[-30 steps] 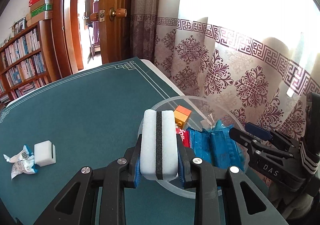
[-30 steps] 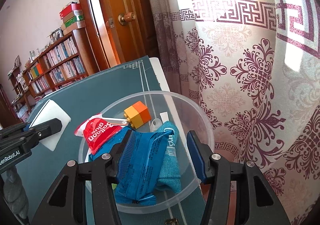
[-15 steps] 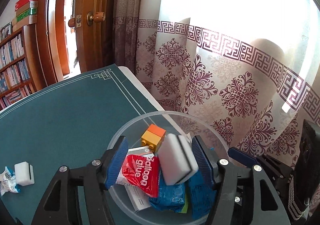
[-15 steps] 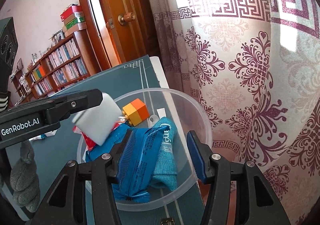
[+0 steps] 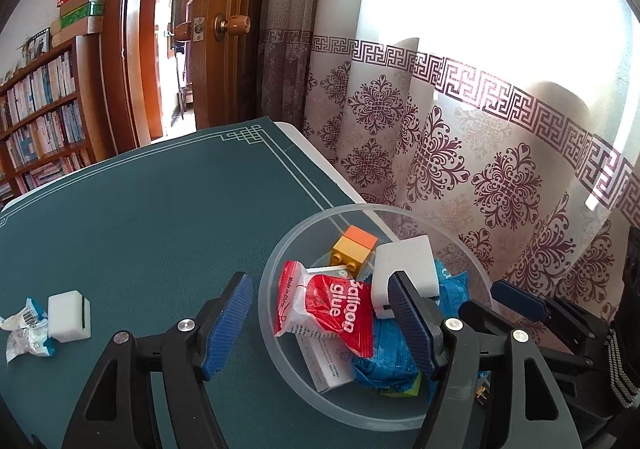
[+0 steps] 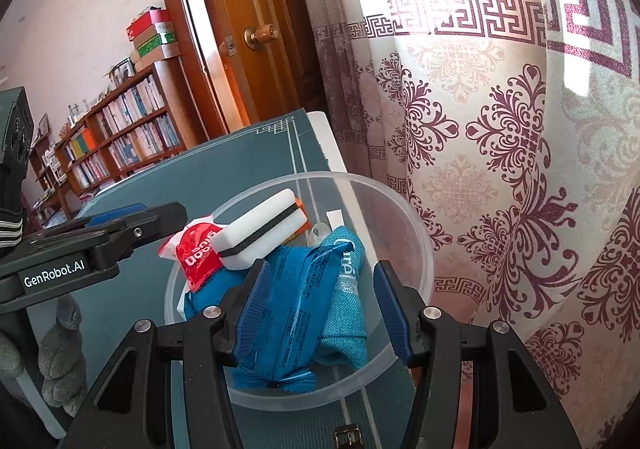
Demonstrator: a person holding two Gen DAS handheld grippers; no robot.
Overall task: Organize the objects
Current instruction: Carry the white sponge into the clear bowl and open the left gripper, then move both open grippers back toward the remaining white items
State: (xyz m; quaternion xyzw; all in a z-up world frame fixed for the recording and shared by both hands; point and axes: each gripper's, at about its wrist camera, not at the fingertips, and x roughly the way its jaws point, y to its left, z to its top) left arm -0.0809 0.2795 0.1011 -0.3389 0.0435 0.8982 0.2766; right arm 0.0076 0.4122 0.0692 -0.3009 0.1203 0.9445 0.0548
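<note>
A clear plastic bowl [image 5: 276, 261] [image 6: 420, 245] stands at the table's right edge. In it lie a white sponge with a black stripe [image 5: 404, 265] [image 6: 260, 233], a red balloon-glue packet [image 5: 328, 313] [image 6: 192, 253], an orange-yellow brick [image 5: 354, 247], blue packets [image 6: 288, 309] and a teal cloth [image 6: 344, 313]. My left gripper [image 5: 320, 329] is open and empty over the bowl's near-left rim. My right gripper [image 6: 320, 313] is open and empty, its jaws on either side of the blue packets. A second white sponge [image 5: 69, 315] and a crumpled wrapper [image 5: 24, 333] lie on the green mat at the left.
The green mat [image 5: 160, 217] covers the table. A patterned curtain [image 5: 460, 153] hangs just beyond the bowl on the right. A wooden door [image 5: 224, 29] and a bookshelf [image 5: 40, 121] stand behind the table.
My left gripper carried the striped sponge over the bowl, opened and let it go. The sponge now lies in the bowl. The right gripper has stayed still.
</note>
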